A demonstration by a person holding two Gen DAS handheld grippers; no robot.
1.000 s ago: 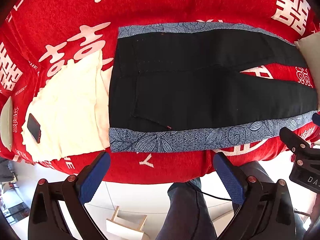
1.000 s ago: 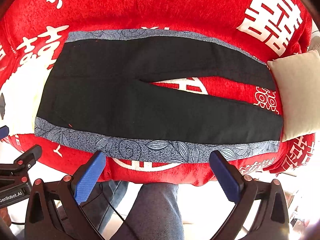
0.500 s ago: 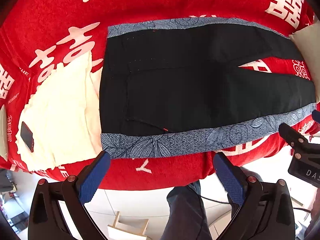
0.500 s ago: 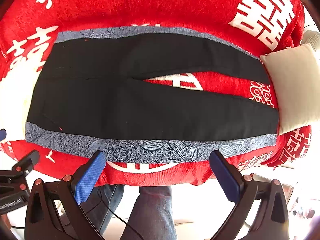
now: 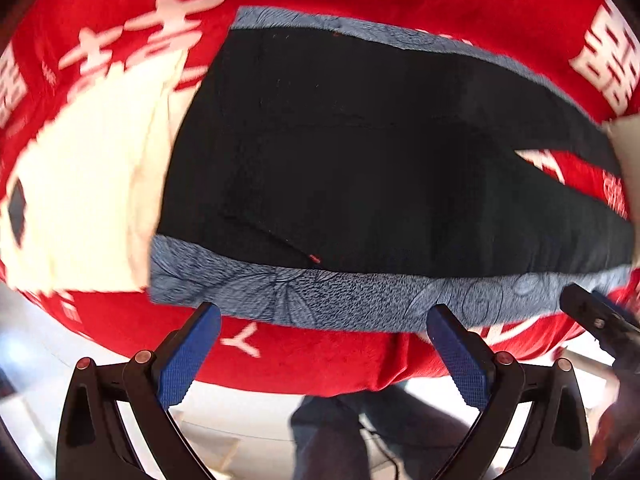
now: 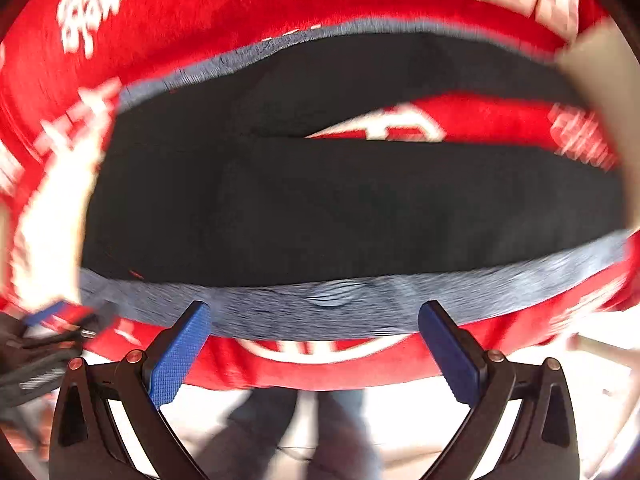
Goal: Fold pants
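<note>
A red blanket (image 5: 120,344) with large white characters covers the whole work surface, and its near edge rolls down over the front; below that edge the pale floor (image 5: 248,432) of the room shows, bright and blurred, along with the person's legs (image 5: 332,436) in blue jeans. Spread flat across the blanket lie the pants (image 5: 360,168), black with a blue-grey patterned stripe (image 5: 320,300) running down each outer seam; the waist points to the left and the two legs run off to the right, parted by a narrow wedge of red. The near stripe lies close to the blanket's front edge. Touching the waist on the left is a folded cream cloth (image 5: 88,200) with a small dark flat item (image 5: 16,212) on it, too blurred to name. At the leg ends on the right sits a beige pillow (image 6: 600,72). The left gripper (image 5: 322,312) hangs at the near stripe toward the waist end, jaws spread wide with nothing between the blue pads (image 5: 188,356). The right gripper (image 6: 314,310) hangs at the same stripe further along the leg, likewise wide apart and empty; its view is motion-blurred.
</note>
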